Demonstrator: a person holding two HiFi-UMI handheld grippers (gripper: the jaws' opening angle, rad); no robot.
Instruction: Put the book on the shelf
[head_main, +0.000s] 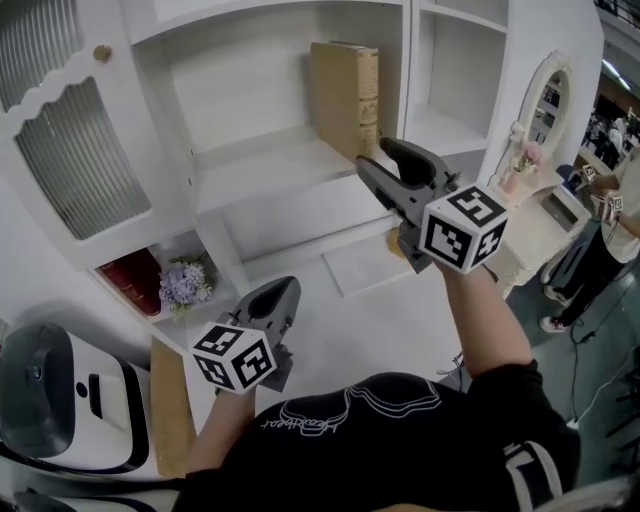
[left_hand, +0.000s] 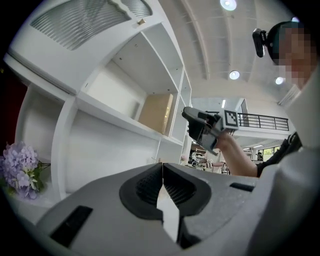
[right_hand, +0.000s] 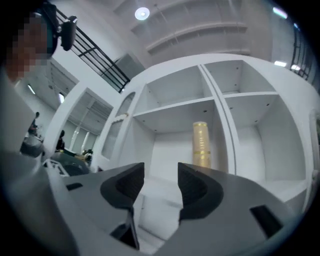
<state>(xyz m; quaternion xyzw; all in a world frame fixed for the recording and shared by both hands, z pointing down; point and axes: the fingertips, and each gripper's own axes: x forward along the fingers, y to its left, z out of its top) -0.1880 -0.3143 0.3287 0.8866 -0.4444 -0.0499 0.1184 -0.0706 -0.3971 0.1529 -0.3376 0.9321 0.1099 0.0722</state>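
A tan book (head_main: 345, 95) stands upright on the white shelf (head_main: 262, 163), at the right end of the middle compartment, against the divider. It also shows in the left gripper view as the book (left_hand: 156, 112) and in the right gripper view as the book (right_hand: 201, 145), spine toward me. My right gripper (head_main: 375, 155) is raised in front of the shelf, a short way back from the book, pointing at it. This gripper (right_hand: 161, 172) is open with nothing between its jaws. My left gripper (head_main: 290, 287) hangs lower, over the white desk; that gripper (left_hand: 162, 167) is shut and empty.
Red books (head_main: 130, 280) and purple flowers (head_main: 183, 283) fill a low cubby at left. A white sheet (head_main: 365, 265) lies on the desk below the shelf. A white appliance (head_main: 60, 400) sits at lower left, an oval mirror (head_main: 547, 100) at right, a person (head_main: 612, 225) beyond it.
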